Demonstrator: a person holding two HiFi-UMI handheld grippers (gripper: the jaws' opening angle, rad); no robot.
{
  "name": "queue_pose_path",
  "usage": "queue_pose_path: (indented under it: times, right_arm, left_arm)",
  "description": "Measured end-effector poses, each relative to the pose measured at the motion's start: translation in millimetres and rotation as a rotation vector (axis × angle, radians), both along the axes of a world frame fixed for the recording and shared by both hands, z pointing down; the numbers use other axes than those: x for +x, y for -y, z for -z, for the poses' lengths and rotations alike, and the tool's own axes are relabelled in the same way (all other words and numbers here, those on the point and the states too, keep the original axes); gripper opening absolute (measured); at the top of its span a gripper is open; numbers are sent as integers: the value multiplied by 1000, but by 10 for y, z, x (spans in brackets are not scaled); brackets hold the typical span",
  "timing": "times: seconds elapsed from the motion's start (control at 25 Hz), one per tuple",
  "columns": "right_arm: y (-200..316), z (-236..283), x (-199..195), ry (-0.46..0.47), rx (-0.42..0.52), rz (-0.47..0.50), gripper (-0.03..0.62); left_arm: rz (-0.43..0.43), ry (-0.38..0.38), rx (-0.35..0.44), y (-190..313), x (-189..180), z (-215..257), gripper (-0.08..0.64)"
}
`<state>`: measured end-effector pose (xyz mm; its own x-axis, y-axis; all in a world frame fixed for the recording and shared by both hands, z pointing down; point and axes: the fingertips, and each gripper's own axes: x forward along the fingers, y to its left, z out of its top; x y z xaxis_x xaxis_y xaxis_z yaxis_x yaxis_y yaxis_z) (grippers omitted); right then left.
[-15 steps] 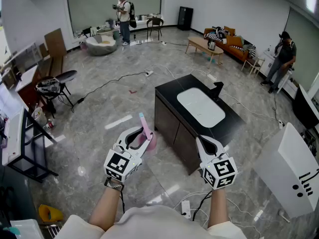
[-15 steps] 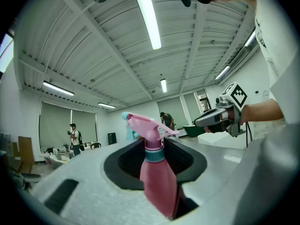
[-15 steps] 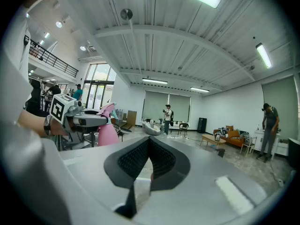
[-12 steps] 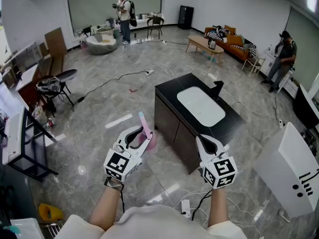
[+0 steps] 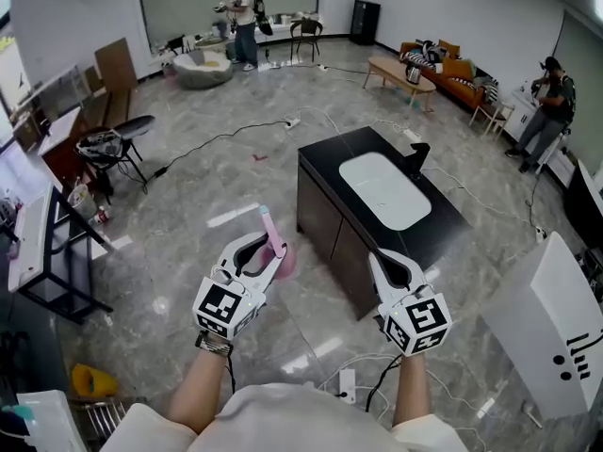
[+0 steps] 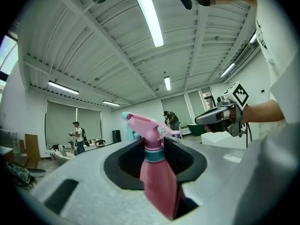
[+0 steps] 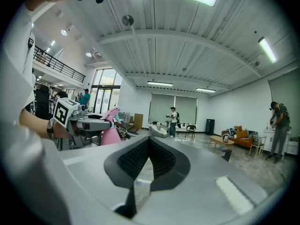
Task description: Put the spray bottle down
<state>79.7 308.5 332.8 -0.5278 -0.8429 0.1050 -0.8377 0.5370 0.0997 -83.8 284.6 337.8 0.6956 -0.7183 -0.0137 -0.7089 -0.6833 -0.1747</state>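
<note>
A pink spray bottle (image 5: 284,258) with a pink trigger head and a teal collar hangs above the grey floor, with my left gripper (image 5: 268,246) shut on it. In the left gripper view the bottle (image 6: 158,177) stands upright between the dark pads, its nozzle pointing left. My right gripper (image 5: 377,256) is level to the right of it, its jaws closed tip to tip with nothing in them. From the right gripper view, the closed tips (image 7: 149,138) face the room, and the left gripper (image 7: 89,122) and the pink bottle (image 7: 110,133) show at the left.
A black counter (image 5: 325,172) with a white inset basin and a black faucet (image 5: 417,158) stands just ahead of both grippers. A white cabinet (image 5: 546,328) is at the right, a desk (image 5: 38,252) at the left. Cables and a power strip (image 5: 345,380) lie on the floor near my feet.
The head view has shifted a little, so the room sits slightly differently in the picture. Both grippers keep about the same place, and the bottle stays in the left one.
</note>
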Motion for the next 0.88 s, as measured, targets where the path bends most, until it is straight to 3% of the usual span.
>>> queue_pose_path:
  times: [0.48, 0.68, 0.88]
  right_arm:
    - [270, -181, 244, 41, -19, 41, 6]
    - [674, -200, 173, 30, 6, 104, 6]
    - [1368, -195, 155, 44, 18, 108, 6]
  left_arm:
    - [38, 3, -13, 226, 222, -156, 134]
    - [42, 1, -8, 672, 250, -202, 133]
    - [34, -3, -5, 1387, 227, -253, 133]
